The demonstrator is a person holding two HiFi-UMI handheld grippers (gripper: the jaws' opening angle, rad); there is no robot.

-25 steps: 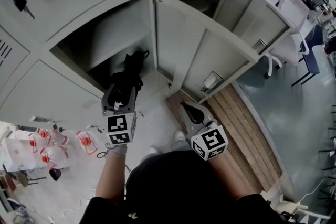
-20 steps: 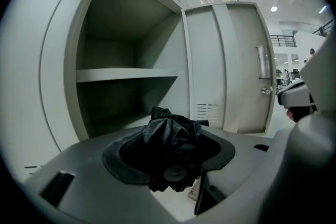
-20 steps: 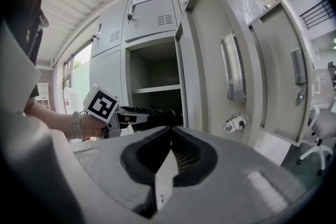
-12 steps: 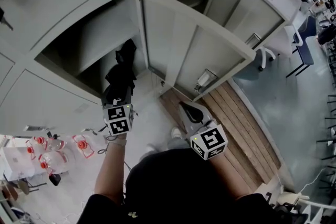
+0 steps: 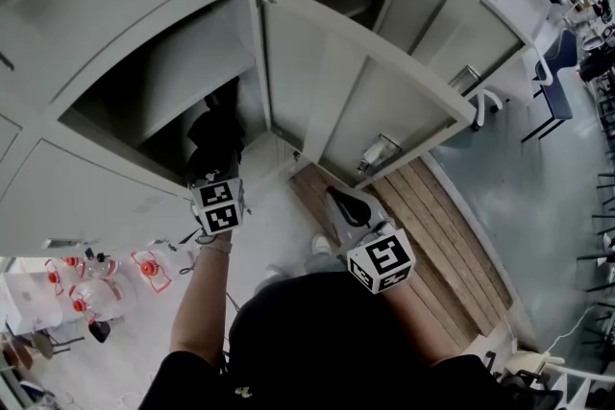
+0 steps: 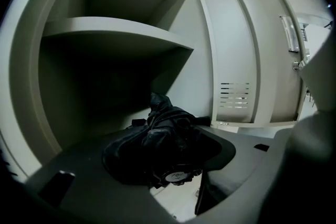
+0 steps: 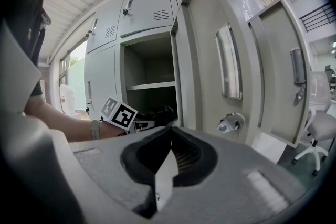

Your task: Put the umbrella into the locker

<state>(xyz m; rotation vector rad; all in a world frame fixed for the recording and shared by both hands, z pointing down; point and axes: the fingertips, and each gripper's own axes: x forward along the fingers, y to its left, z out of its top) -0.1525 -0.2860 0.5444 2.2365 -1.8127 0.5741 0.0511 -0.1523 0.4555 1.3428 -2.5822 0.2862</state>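
The black folded umbrella (image 5: pixel 215 128) (image 6: pixel 157 141) lies between the jaws of my left gripper (image 5: pixel 216 163) (image 6: pixel 169 150), which is shut on it. Gripper and umbrella sit at the mouth of the open grey locker (image 5: pixel 144 86), under its inner shelf (image 6: pixel 115 29); the umbrella's tip reaches into the dark lower space. The locker door (image 5: pixel 332 86) stands open to the right. My right gripper (image 5: pixel 338 199) (image 7: pixel 171 131) hangs lower, outside the door, shut with nothing in it. From the right gripper view the left gripper's marker cube (image 7: pixel 119 113) shows at the locker's (image 7: pixel 149 76) opening.
A second locker door (image 5: pixel 466 24) stands open further right. Wooden slats (image 5: pixel 437 230) cover the floor below the doors. An office chair (image 5: pixel 557 96) is at the far right. Several red-capped bottles (image 5: pixel 86 278) stand on the floor at the lower left.
My left gripper has carried the umbrella forward and down into the locker's lower space. The right gripper has stayed where it was.
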